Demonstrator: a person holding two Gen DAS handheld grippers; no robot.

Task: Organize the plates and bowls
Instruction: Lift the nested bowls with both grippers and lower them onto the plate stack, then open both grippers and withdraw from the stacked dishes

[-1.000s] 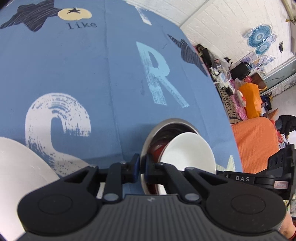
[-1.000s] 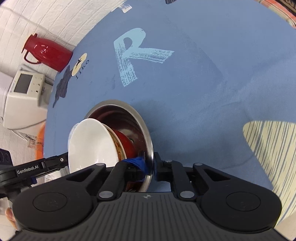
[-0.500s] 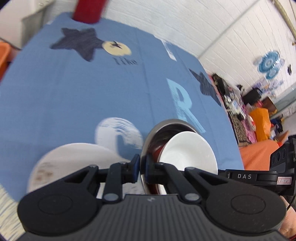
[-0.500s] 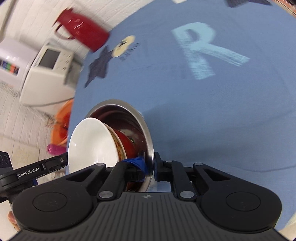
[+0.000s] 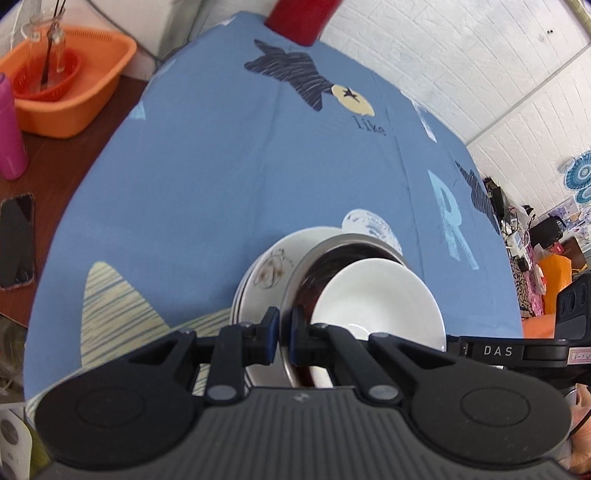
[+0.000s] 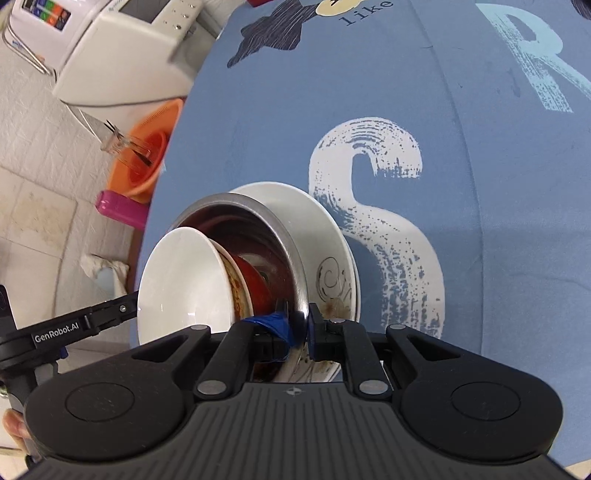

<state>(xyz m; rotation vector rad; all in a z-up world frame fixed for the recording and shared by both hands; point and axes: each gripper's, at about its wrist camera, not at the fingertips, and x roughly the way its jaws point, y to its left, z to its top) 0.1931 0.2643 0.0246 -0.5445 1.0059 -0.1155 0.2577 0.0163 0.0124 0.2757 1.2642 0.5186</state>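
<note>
A steel bowl (image 5: 314, 258) holds a red bowl (image 6: 255, 284) and, innermost, a white bowl (image 5: 376, 299), all tilted. My left gripper (image 5: 282, 328) is shut on the steel bowl's rim on one side. On the opposite side of the steel bowl (image 6: 258, 218) my right gripper (image 6: 301, 326) is shut on its rim. Directly under the bowls lies a stack of white plates (image 5: 266, 269) with a brown swirl pattern, and the plates (image 6: 328, 229) show past the bowl's far side. Whether the bowl touches the plates is hidden.
The table wears a blue cloth (image 5: 221, 184) with printed letters and stars. An orange basin (image 5: 70, 74), a pink bottle (image 5: 9, 140) and a phone (image 5: 16, 240) lie off the left edge. A red jug (image 5: 299, 18) stands at the back, and a white appliance (image 6: 129, 48) is beside the table.
Both grippers have carried the nested bowls across the cloth, from beside the R to over the stack of white plates. Both grips on the rim are unchanged.
</note>
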